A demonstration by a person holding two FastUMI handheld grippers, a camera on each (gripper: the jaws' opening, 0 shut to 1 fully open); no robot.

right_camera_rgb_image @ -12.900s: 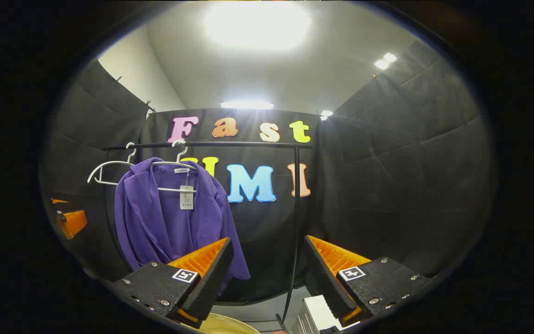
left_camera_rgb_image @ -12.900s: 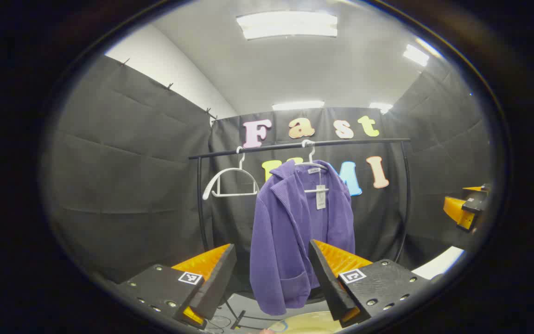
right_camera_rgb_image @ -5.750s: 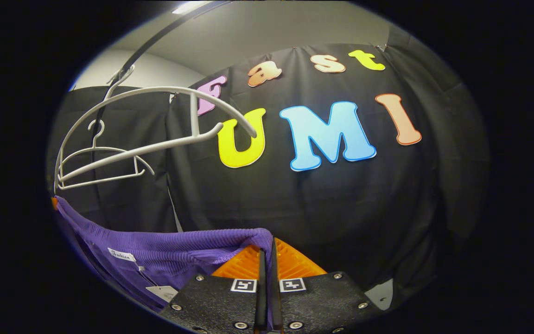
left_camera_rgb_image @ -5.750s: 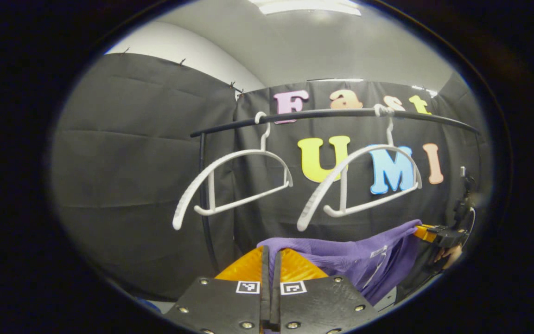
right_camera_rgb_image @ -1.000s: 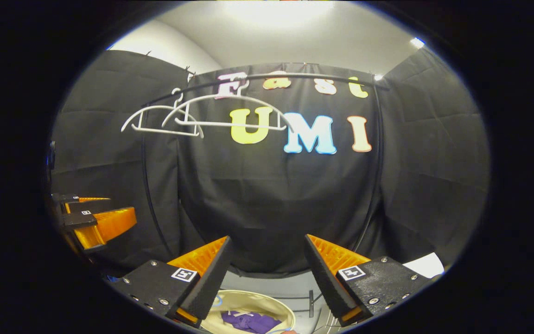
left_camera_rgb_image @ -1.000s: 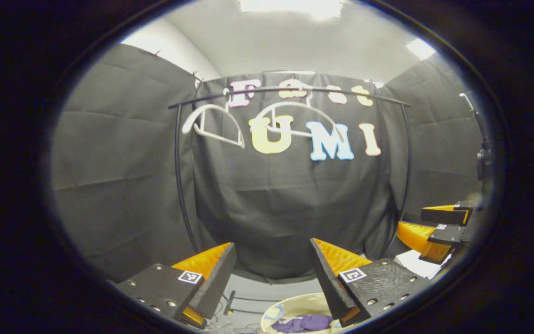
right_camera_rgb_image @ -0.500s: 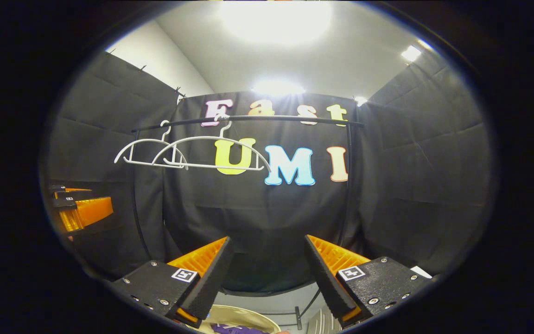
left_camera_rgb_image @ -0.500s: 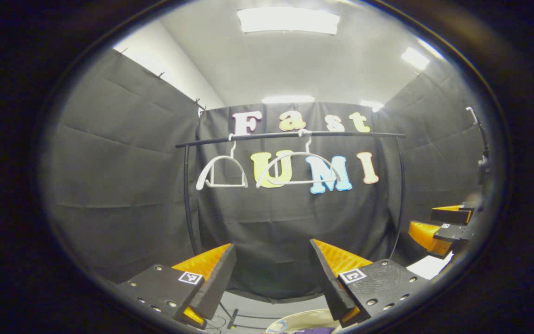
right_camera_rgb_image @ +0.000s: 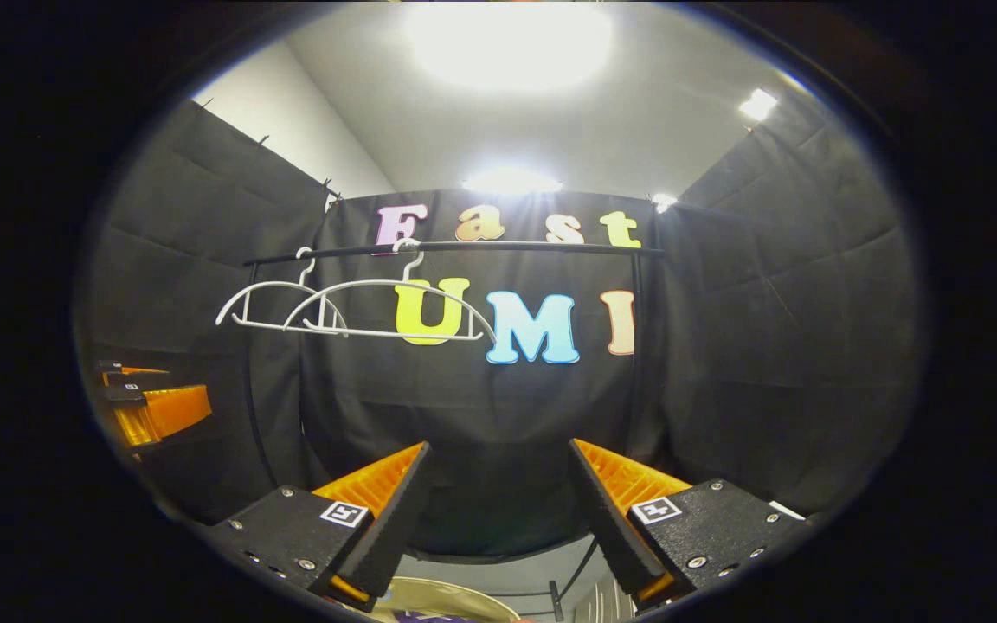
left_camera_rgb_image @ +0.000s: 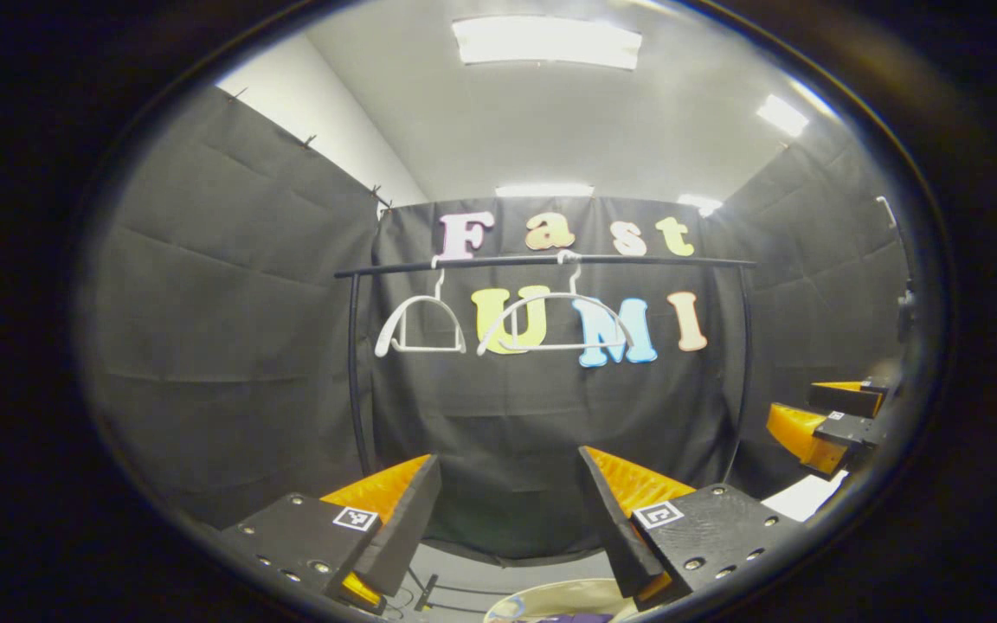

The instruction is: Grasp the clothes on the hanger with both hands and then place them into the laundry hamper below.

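The purple garment (left_camera_rgb_image: 574,618) lies in the cream laundry hamper (left_camera_rgb_image: 542,599), only a sliver of it visible at the bottom edge of the left gripper view. The right gripper view also catches the hamper's rim (right_camera_rgb_image: 451,599) and a trace of purple garment (right_camera_rgb_image: 429,617). Two white hangers (left_camera_rgb_image: 419,324) (left_camera_rgb_image: 555,322) hang bare on the black rail (left_camera_rgb_image: 550,260). My left gripper (left_camera_rgb_image: 507,463) is open and holds nothing. My right gripper (right_camera_rgb_image: 498,450) is open and holds nothing too. Both are raised above the hamper, facing the rack.
The right gripper (left_camera_rgb_image: 814,414) appears at the far right of the left gripper view, the left gripper (right_camera_rgb_image: 178,387) at the far left of the right gripper view. The rack's black uprights (left_camera_rgb_image: 351,372) (right_camera_rgb_image: 634,346) stand ahead. A white object (left_camera_rgb_image: 801,495) lies low on the right.
Both grippers have tilted up and drawn back from the hamper, so it has slid toward the bottom edge of both views. Both stay open; the hangers are still bare.
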